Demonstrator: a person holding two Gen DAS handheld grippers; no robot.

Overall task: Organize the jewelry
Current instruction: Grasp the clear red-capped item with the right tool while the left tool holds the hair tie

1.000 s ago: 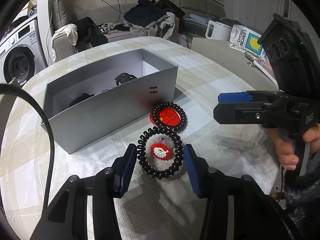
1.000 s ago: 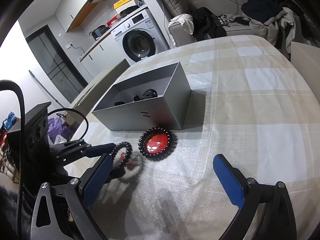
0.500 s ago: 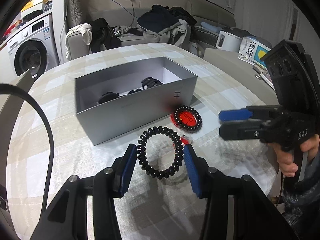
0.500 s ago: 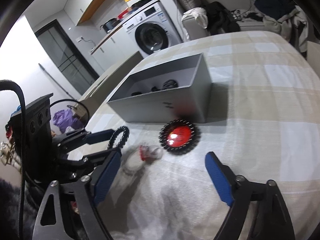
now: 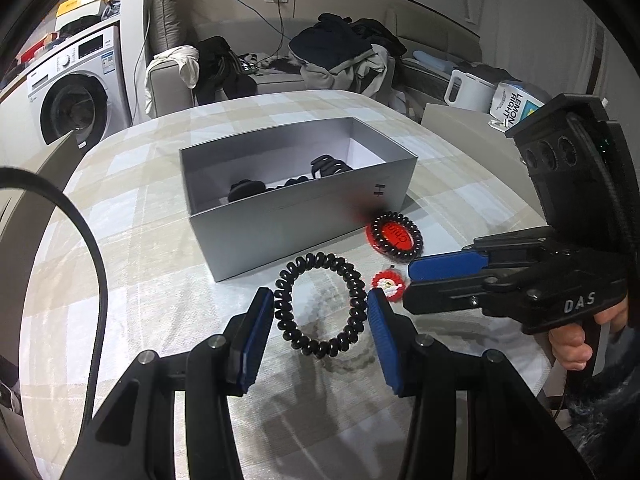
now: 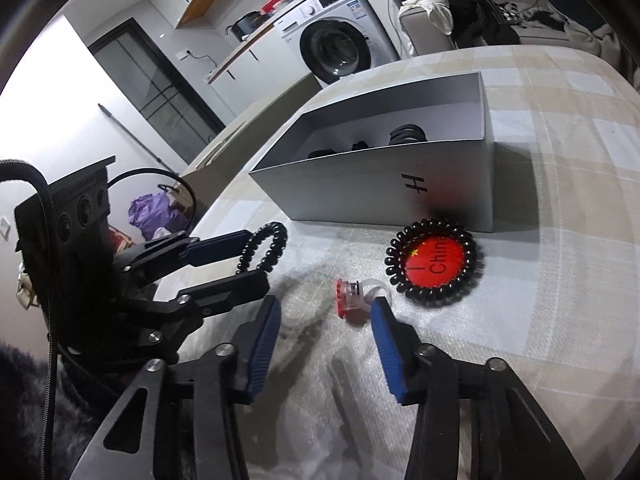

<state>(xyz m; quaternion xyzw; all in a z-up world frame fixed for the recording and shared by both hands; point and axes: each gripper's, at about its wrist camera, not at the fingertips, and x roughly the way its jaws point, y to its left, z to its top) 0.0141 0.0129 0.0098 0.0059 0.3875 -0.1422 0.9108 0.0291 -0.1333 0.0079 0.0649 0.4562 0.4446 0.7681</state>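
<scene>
The gray box [image 5: 304, 216] has an "H" on its side, and black hair ties [image 5: 328, 166] lie inside it. A red badge [image 6: 434, 266] by the box says "China", with a black coil [image 6: 434, 300] lying around it. My right tongs [image 6: 324, 328] carry the letters "DAS". A pack [image 5: 514, 106] far back reads "LEMON RIGHT".

My left tongs [image 5: 320, 312] pinch a black coil tie [image 5: 320, 304] by its two sides and hold it up above the cloth [image 5: 160, 260]. It hangs just in front of the box.

My right tongs have just been closing. A small red ring [image 6: 352, 298] lies on the cloth near their tips, just beside the right pad [image 6: 386, 344]. I think the pads are not squeezing it yet. The ring lies between the coil tie and the badge.
</scene>
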